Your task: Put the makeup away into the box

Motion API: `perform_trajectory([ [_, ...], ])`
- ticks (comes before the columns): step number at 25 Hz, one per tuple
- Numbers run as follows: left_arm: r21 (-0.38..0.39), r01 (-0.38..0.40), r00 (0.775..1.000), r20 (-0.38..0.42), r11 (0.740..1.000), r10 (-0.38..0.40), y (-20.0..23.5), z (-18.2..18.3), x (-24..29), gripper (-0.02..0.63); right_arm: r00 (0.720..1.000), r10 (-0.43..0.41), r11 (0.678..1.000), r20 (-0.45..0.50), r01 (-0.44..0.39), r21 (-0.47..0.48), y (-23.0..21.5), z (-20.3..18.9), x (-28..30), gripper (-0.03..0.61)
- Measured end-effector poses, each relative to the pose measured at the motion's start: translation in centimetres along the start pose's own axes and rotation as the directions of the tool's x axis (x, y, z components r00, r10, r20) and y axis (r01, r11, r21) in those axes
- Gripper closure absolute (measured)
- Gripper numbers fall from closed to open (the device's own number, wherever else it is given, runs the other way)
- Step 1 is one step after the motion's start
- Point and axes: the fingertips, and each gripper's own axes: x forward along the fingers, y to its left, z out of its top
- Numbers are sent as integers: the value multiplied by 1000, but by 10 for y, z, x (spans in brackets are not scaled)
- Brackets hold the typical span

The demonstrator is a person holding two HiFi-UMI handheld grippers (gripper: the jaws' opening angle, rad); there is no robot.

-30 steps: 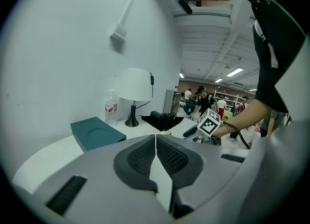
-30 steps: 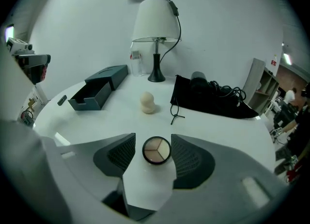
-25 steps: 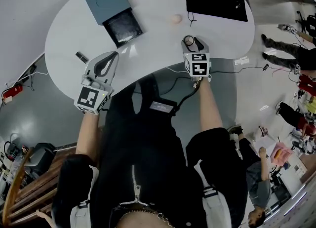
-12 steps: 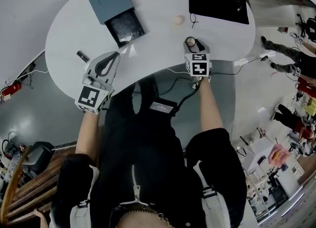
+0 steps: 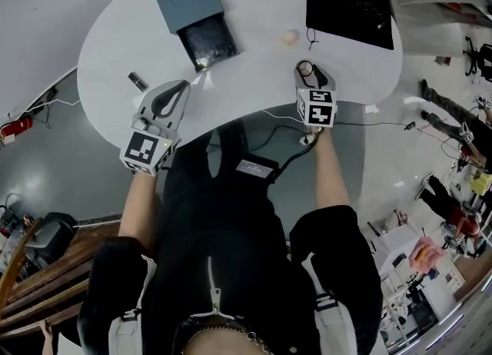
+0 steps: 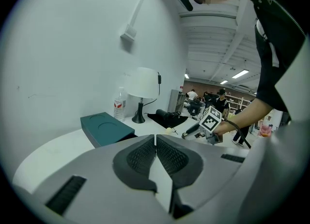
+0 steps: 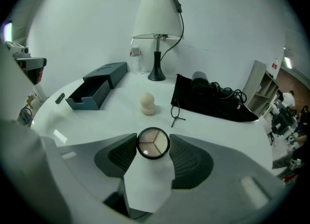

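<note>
jaws of your right gripper [image 7: 153,146] have just been closing onto the round compact [image 7: 153,142], lower centre, ready for the box [image 7: 92,92]; left gripper [image 6: 156,143] pinched together, empty.

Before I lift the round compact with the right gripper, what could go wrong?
The right gripper has just been closing on the compact, held only at the jaw tips; it may slip out. The sponge lies near the path to the open drawer; a low carry might knock it.
</note>
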Motion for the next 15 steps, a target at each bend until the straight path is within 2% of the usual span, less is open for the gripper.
perform_trajectory([
  [4,-10,-22,1000,18,1000,22,4,-4,-6,600,998,47,999,42,-46,-17,15,25,-5,367],
  [10,-32,-64,997,37,997,65,18,-1,-25,600,988,121,989,96,-112,-92,53,74,-8,368],
  [15,-48,-103,993,48,994,105,28,-5,-38,600,977,183,976,112,-167,-136,83,95,-2,368],
])
